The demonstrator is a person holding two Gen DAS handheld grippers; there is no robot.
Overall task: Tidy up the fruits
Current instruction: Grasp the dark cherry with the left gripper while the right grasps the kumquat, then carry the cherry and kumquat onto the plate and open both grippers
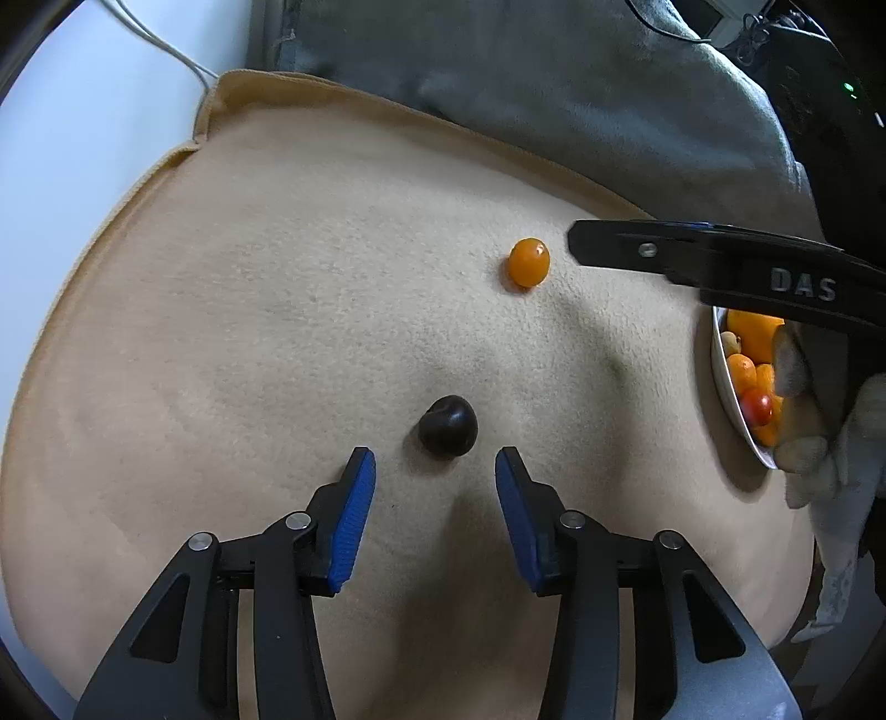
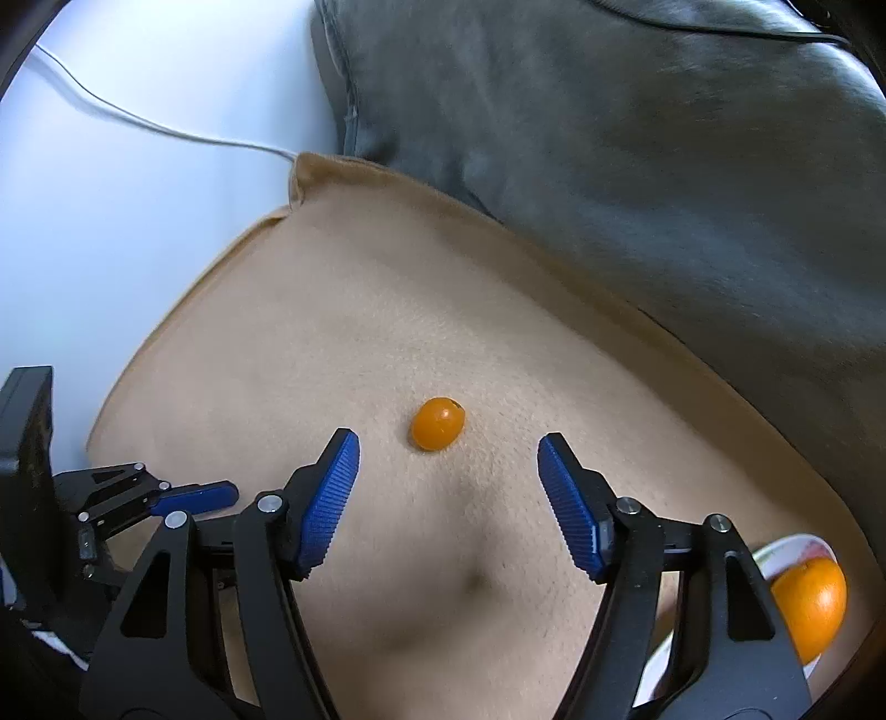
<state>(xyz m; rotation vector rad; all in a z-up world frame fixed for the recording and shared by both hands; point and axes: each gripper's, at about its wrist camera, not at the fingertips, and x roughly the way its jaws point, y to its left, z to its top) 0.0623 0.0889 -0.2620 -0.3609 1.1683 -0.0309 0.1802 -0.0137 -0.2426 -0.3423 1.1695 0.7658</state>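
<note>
Dark fruit [image 1: 447,426] and small orange fruit [image 2: 437,423], mid-cushion [image 1: 249,288]: left gripper [image 1: 435,471] and right gripper [image 2: 448,459], jaws apart, are each straddling one; lowering squarely and squeezing gently is advisable, bowl [image 1: 731,399] waiting at the cushion's right edge

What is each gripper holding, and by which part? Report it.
Nothing is held. The left gripper stands open just short of the dark fruit; the right gripper stands open just short of the small orange fruit. Both fruits lie untouched on the tan cloth.

A tan blanket [image 1: 277,304] adjoins a grey cushion [image 1: 526,83] and white cable [image 1: 166,50].
</note>
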